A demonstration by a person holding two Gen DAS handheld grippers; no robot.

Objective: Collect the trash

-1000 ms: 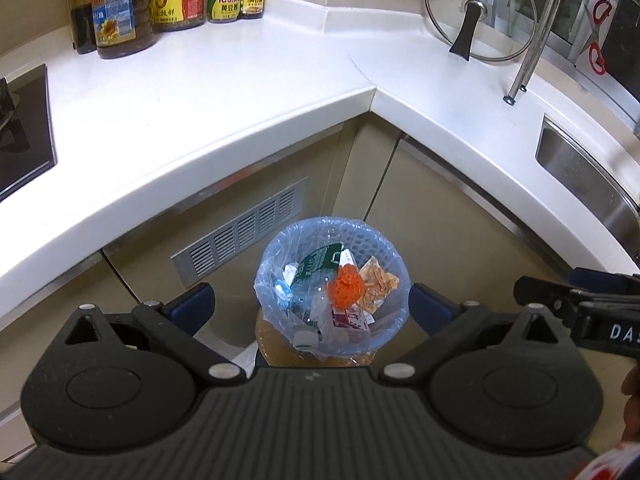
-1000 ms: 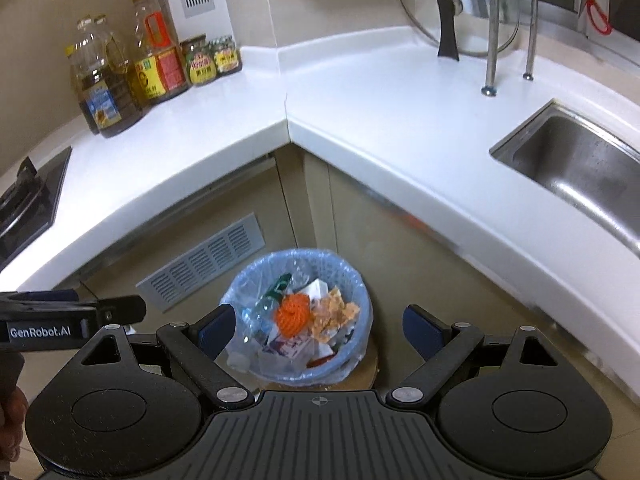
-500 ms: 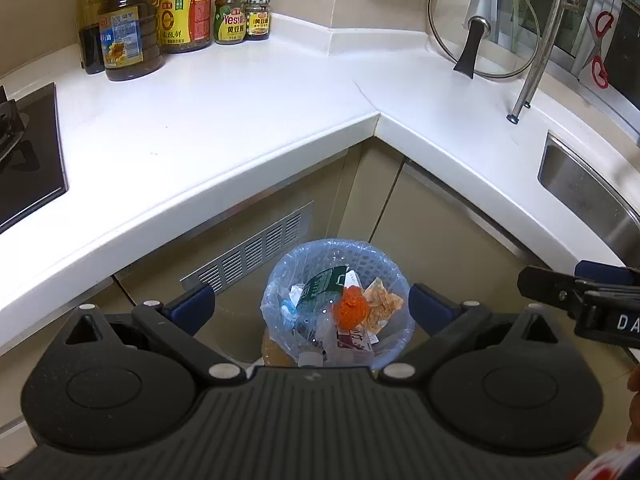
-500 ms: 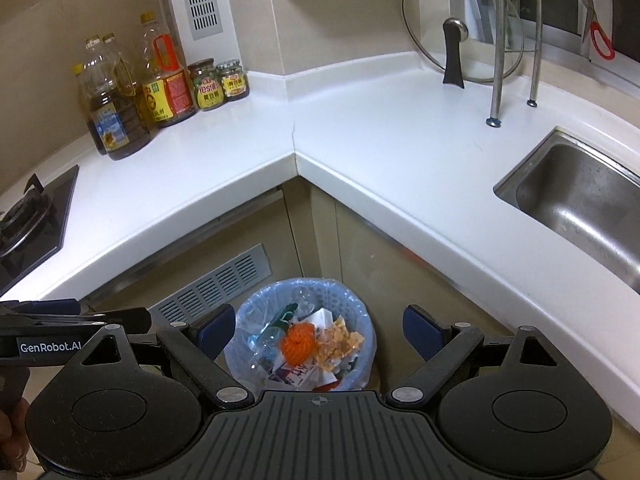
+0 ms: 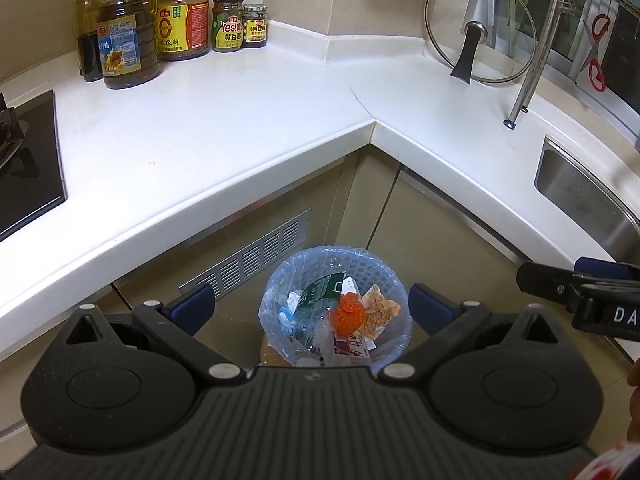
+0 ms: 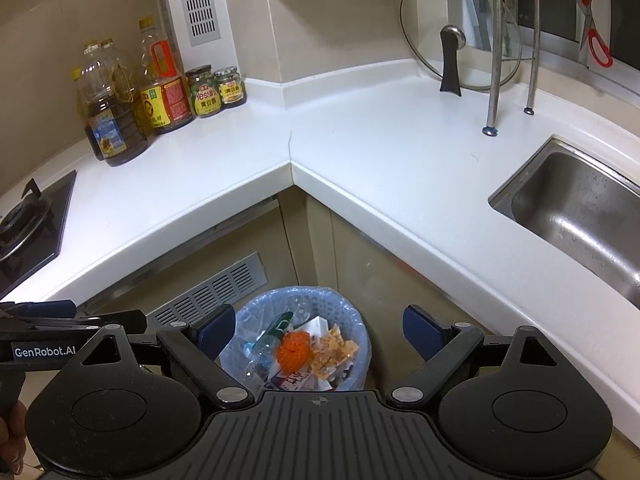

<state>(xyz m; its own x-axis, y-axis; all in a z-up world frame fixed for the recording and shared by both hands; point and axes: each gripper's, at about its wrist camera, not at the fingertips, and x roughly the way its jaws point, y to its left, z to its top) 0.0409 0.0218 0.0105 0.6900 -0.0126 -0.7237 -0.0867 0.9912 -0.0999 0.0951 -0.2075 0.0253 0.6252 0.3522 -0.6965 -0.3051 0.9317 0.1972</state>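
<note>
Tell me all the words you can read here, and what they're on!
"GenRobot.AI": side of the left tool, seen from the right one.
"DA": side of the right tool, cut off at the edge.
"Yes!": green-label jar.
Oil bottle labels and trash wrappers: too small or blurred.

Kitchen corner: item counts by kind.
Two grippers (image 5: 310,307) (image 6: 319,328); one lined waste bin (image 6: 352,320); three oil bottles (image 6: 116,120); two labelled jars (image 6: 204,92); one glass pot lid (image 6: 460,32); one sink (image 6: 580,216); one pair of red-handled scissors (image 6: 596,40); one hob (image 6: 28,224).
</note>
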